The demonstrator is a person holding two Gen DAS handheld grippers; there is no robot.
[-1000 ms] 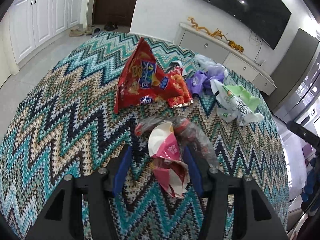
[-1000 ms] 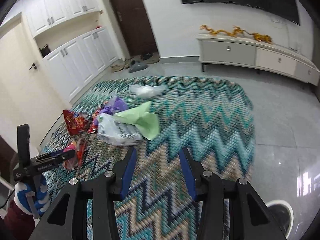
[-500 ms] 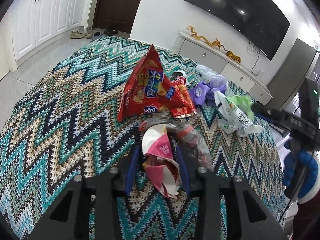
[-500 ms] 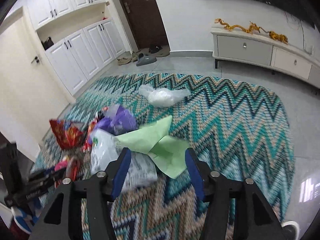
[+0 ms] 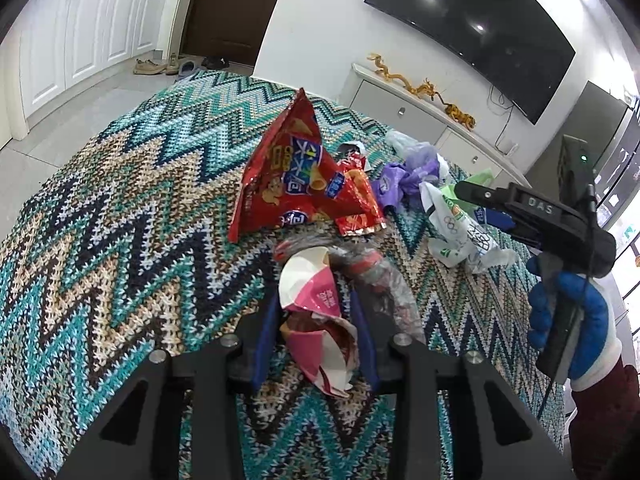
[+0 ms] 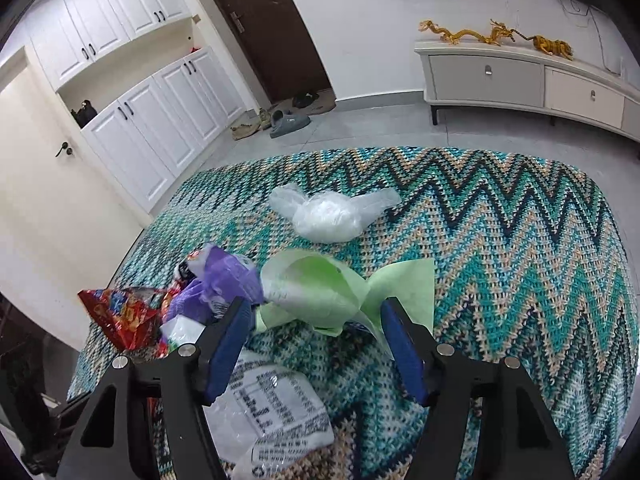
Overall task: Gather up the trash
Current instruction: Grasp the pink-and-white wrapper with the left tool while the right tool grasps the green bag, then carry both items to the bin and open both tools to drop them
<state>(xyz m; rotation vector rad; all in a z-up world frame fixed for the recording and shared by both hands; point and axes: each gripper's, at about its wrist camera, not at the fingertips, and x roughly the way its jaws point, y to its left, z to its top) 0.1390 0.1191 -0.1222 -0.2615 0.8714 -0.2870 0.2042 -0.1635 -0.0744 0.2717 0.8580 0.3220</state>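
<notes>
Trash lies on a zigzag rug (image 5: 120,220). My left gripper (image 5: 315,312) is shut on a crumpled pink-and-white paper wrapper (image 5: 316,292), its blue pads pressing both sides. A clear plastic wrapper (image 5: 376,272) lies just right of it, and a red snack bag (image 5: 292,176) stands beyond. My right gripper (image 6: 316,308) hangs low over a green paper sheet (image 6: 320,288). Its jaws are opening and straddle the sheet without pressing it. A white printed bag (image 6: 272,408) lies under its left finger. A purple bag (image 6: 224,276) and a clear plastic bag (image 6: 328,216) lie nearby.
A blue-gloved hand (image 5: 568,320) holds the right tool at the right edge of the left wrist view. A white low cabinet (image 6: 520,76) with gold dragon figures stands by the far wall. Shoes (image 6: 280,120) sit by the dark door, beside white cupboards (image 6: 152,128). Grey tile surrounds the rug.
The left jaws closed on the pink-and-white wrapper. The right gripper moved in and down toward the green sheet and white bag, with its jaws spreading, and came into the left wrist view.
</notes>
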